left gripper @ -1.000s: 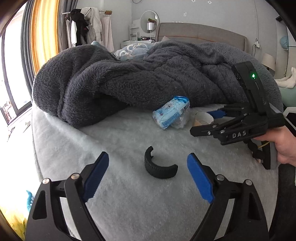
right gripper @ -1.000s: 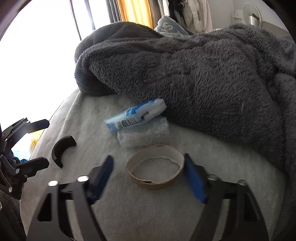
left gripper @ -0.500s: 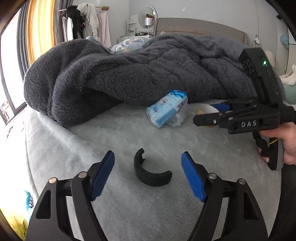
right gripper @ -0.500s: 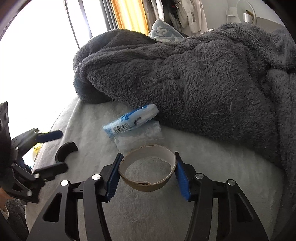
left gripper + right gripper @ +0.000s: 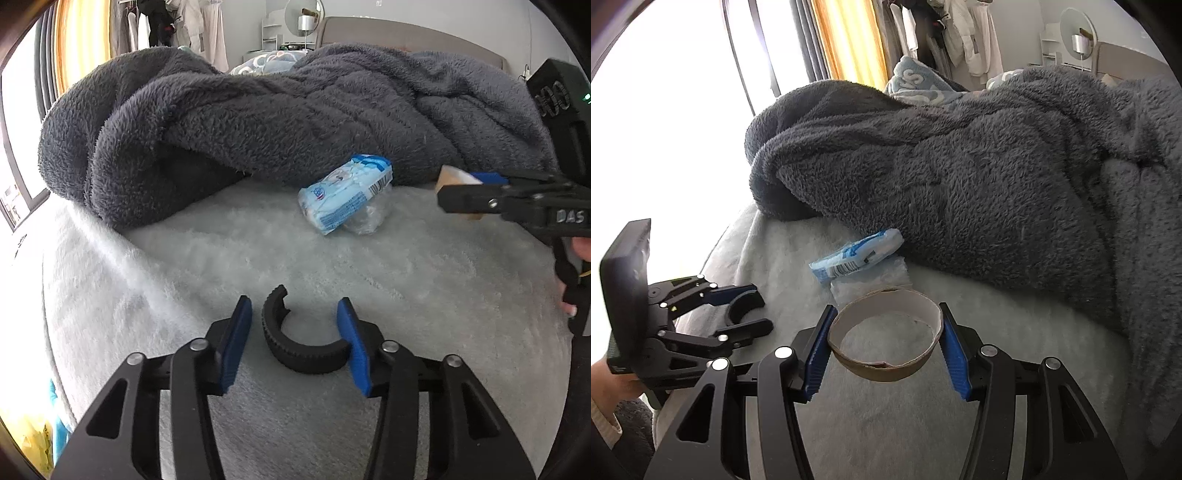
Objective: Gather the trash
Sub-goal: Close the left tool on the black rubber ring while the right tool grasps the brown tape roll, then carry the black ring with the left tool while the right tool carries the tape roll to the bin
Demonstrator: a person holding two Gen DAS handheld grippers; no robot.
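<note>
Right gripper [image 5: 884, 341] clenched on brown cardboard ring [image 5: 884, 345]; left gripper [image 5: 295, 332] closing, unclenched, around curved black ribbed plastic piece [image 5: 295, 350] beside rumpled grey fleece blanket [image 5: 258, 122].

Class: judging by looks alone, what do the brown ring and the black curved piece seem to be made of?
Brown ring: probably cardboard, matte, with a torn, layered edge. Black curved piece: likely rubber or plastic, dull, with a ribbed outer face and a broken end.
</note>
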